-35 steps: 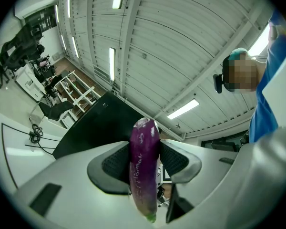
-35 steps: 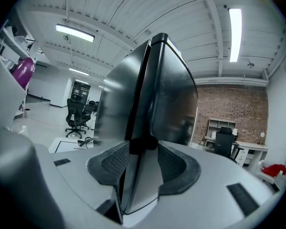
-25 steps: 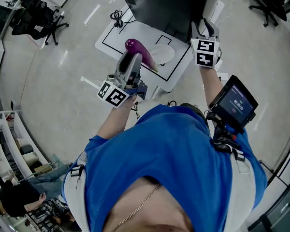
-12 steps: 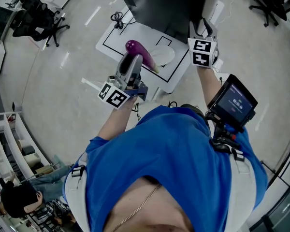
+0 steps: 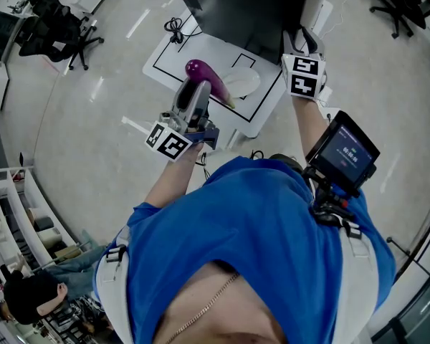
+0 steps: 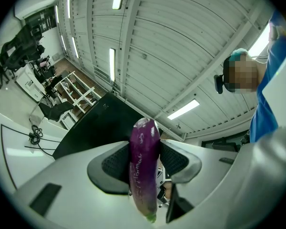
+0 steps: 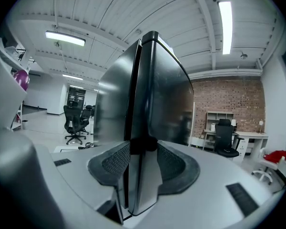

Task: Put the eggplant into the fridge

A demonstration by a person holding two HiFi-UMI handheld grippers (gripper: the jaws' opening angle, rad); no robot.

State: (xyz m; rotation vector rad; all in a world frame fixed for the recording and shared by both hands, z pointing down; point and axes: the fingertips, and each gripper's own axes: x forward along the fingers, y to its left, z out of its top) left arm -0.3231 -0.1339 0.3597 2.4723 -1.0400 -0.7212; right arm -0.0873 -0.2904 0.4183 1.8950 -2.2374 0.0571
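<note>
Head view looks steeply down past the person's chest (image 5: 258,228) at fridge (image 5: 244,6). Left gripper view tilts up twd ceiling (image 6: 157,42); right gripper view's close on same fridge.

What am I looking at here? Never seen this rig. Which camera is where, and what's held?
There is no robot. A person in a blue shirt holds a two-jaw gripper in each hand. The top-down picture comes from a camera on the person's head. The other two come from cameras riding on the grippers, each looking along its own jaws. The left gripper is clamped on a long purple eggplant. The right gripper has its jaws closed round the door edge of a tall dark steel fridge. At the fridge's foot lies a white floor mat with black lines, with a black cable on it. The square-marker cubes are parts of the grippers.
</note>
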